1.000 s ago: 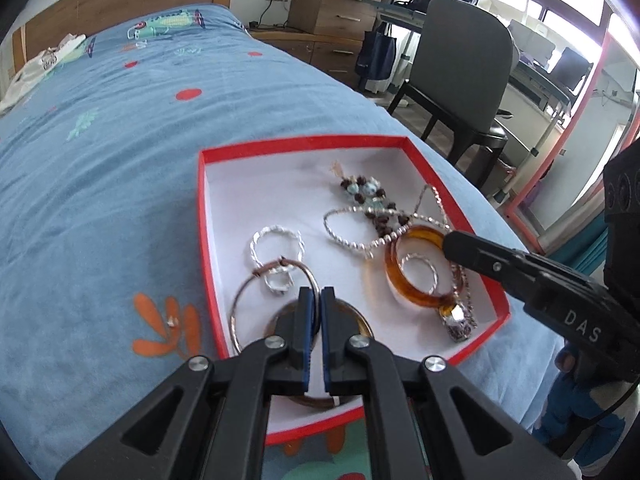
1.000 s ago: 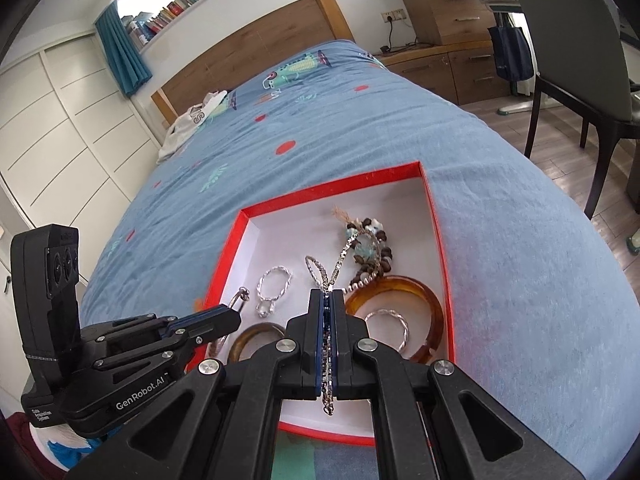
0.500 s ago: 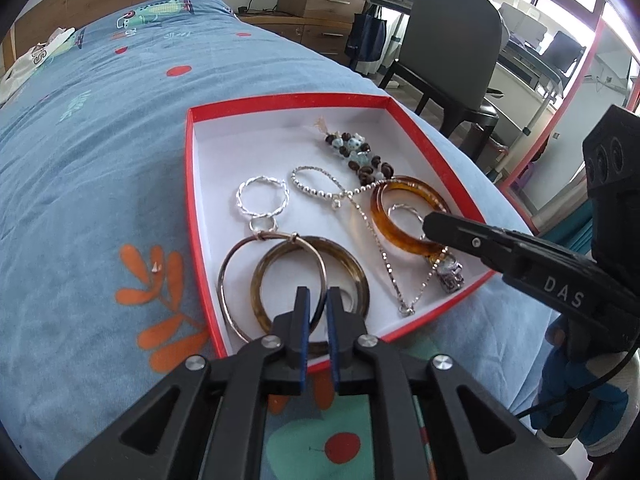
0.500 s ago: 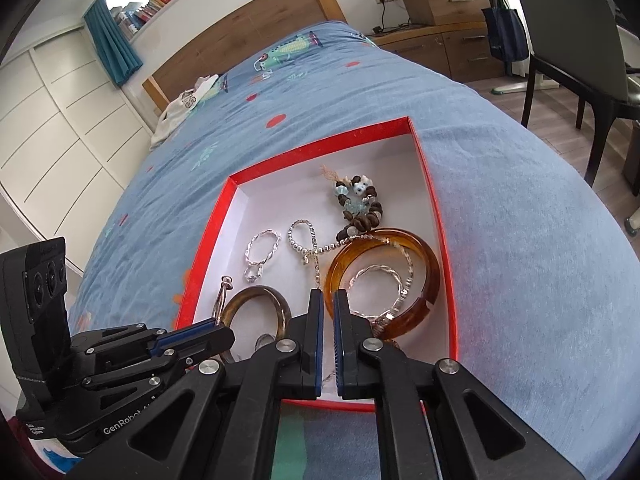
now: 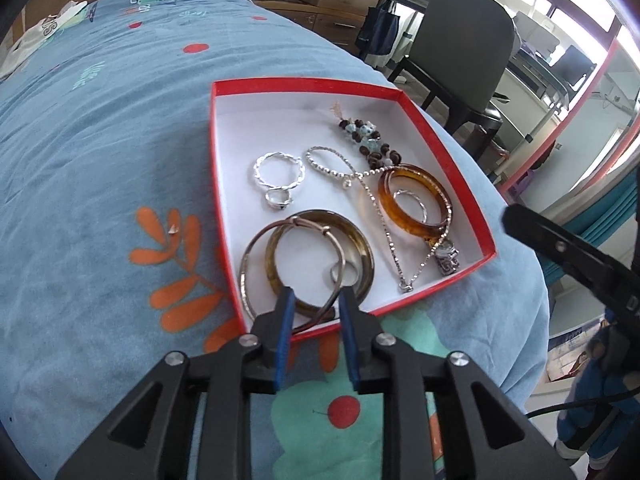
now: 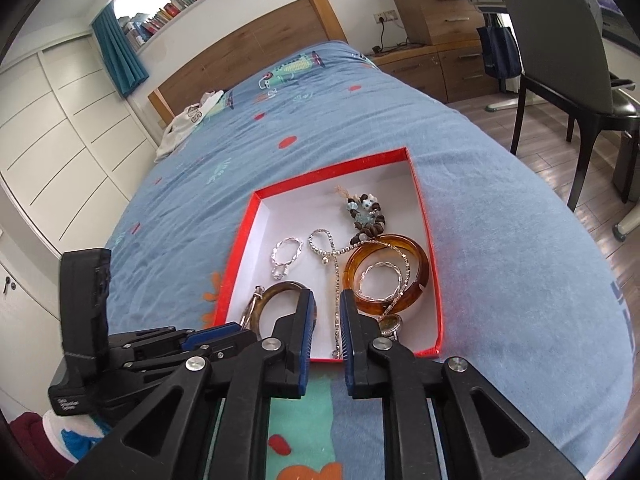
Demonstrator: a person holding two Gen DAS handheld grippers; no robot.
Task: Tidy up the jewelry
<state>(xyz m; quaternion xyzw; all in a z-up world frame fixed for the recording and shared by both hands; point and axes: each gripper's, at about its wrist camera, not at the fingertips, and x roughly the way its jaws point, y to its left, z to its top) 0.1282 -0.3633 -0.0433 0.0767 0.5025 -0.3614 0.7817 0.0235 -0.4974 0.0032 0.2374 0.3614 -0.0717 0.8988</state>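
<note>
Jewelry: amber bangle [image 5: 416, 200], twisted silver rings, beads in red box [image 5: 486, 236]. Left gripper [image 5: 316, 304] and right gripper [image 6: 326, 312] opening, holding nothing.

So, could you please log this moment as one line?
left gripper: opening, over thin hoop | right gripper: opening, silver chain between | red box: on bed

Two wrist cameras, both looking down at the red box on the bed

The left wrist view looks forward and down along its fingers, close to the red box [image 5: 448, 168], from its near left corner, facing the chair [image 5: 460, 36]. The right wrist view stands just beside it, a little farther back, facing the headboard [image 6: 256, 56]. Both share the box and the blue bedspread [image 5: 100, 152].
</note>
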